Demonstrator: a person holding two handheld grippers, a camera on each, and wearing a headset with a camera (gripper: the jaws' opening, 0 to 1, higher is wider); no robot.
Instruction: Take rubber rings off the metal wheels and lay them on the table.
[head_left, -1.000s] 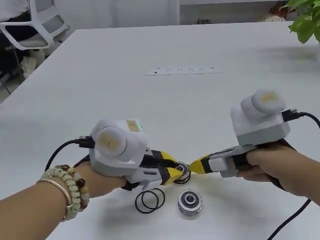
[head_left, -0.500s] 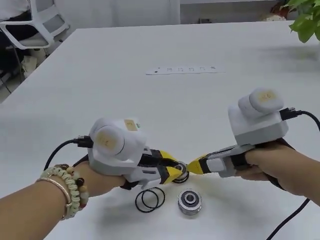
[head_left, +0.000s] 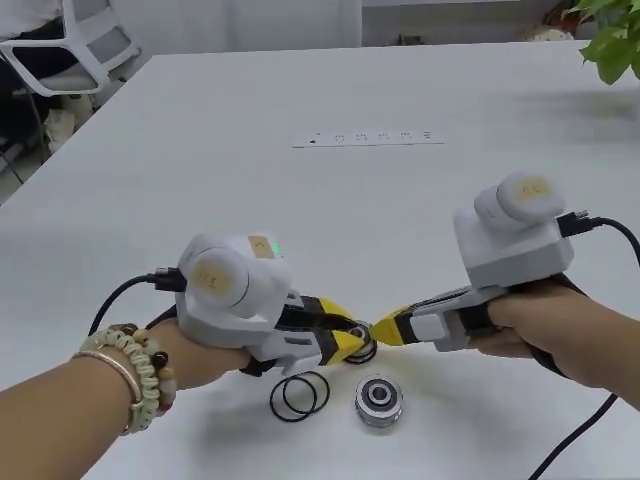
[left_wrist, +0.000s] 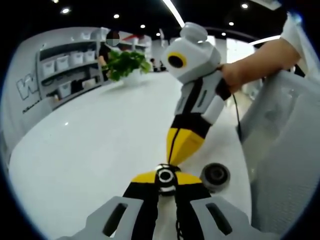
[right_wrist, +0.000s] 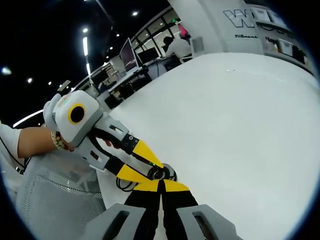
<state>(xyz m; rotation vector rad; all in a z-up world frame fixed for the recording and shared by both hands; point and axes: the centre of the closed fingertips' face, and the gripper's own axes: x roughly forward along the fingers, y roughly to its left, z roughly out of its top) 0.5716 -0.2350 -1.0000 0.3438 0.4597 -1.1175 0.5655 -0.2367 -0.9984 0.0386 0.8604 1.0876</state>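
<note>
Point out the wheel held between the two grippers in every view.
Head view: held wheel low centre, between left gripper and right gripper.
Left gripper view: bottom centre, clamped in that view's own jaws.
Right gripper view: bottom centre, just beyond that view's own closed jaws.
Shared landmark: both grippers' yellow tips meeting at it.

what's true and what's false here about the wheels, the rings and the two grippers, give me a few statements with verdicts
1. Two rubber rings lie on the table. True.
2. Both wheels are clamped in grippers. False: the left gripper holds the first wheel; the second wheel sits loose on the table.
3. The right gripper has its tips at the first wheel. True.
4. A plant stands right beside the rubber rings. False: the plant is at the table's far right corner.
</note>
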